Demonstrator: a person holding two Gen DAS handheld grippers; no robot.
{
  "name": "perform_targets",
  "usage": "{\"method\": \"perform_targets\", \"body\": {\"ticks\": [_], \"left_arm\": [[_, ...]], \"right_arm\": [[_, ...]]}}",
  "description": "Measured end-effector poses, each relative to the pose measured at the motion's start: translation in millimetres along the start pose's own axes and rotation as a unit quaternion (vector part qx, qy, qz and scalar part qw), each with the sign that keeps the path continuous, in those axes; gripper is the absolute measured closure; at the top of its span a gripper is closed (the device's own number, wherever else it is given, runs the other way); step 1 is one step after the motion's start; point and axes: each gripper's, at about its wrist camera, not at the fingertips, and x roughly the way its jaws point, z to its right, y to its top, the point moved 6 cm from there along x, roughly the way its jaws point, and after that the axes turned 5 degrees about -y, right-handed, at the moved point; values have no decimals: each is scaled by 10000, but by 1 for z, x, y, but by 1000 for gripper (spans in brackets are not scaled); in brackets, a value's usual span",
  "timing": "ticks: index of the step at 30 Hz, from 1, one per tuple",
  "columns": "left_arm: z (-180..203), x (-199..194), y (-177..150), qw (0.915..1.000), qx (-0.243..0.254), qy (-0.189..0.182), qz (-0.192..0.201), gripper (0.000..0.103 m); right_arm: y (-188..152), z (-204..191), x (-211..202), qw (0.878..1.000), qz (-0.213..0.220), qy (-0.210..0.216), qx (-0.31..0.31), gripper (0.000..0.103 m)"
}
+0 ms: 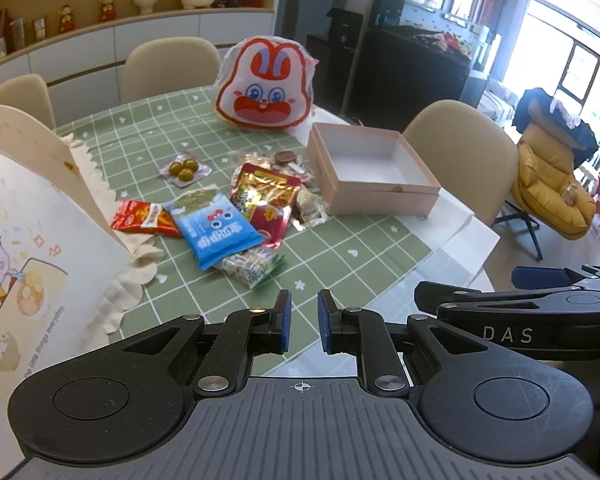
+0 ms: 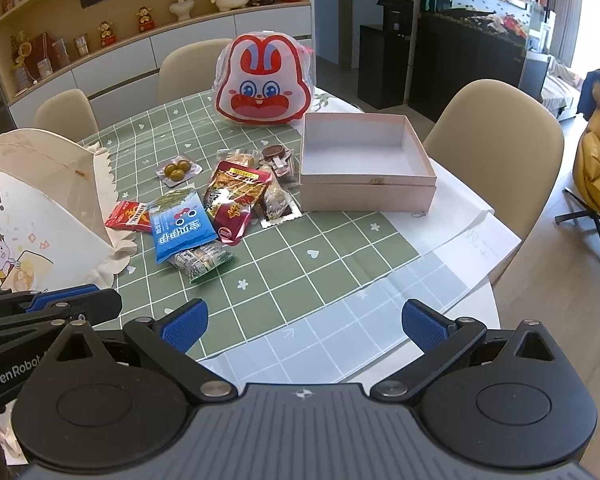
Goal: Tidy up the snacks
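Observation:
A heap of snack packets lies mid-table on the green checked cloth [image 2: 300, 272]: a blue packet [image 1: 216, 228] [image 2: 180, 228], a red one [image 1: 266, 204] [image 2: 236, 196], a green-and-white one [image 1: 252, 266] and a pack of green olives [image 2: 178, 170]. To their right stands an open pink box [image 1: 380, 200] [image 2: 368, 196] with nothing in it. My left gripper [image 1: 305, 316] is shut on nothing, short of the heap. My right gripper [image 2: 306, 316] hovers near the table's front edge, jaws wide open with nothing between them.
A rabbit-face bag [image 2: 262, 84] stands behind the box. A cream cover with a cartoon print [image 1: 32, 200] fills the left side, beside the snacks. Beige chairs [image 2: 496, 132] ring the table, whose white edge [image 2: 496, 304] curves at the right.

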Motion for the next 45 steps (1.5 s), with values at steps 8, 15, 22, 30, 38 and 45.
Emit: {"method": "perform_targets", "body": {"ticks": [8,15,22,30,38,45], "left_arm": [[2,1,0,10000,-96,-9,9,85],[2,5,0,9998,-181,17,-57,85],[4,9,-1,9998,-184,15,-108,85],[1,12,0,9996,-238,51,-164,85],[-2,16,1,9993,-310,91,-208,85],[-8,26,2,9983,-460,121,-324,85]], "right_arm": [[1,0,0,10000,5,9,-11,0],[1,3,5,9999,-79,114,-19,0],[1,7,9,9998,-131,124,18,0],[1,6,14,9997,-174,158,31,0],[3,5,18,9996,-207,170,9,0],[5,4,27,9994,-291,178,-25,0]]}}
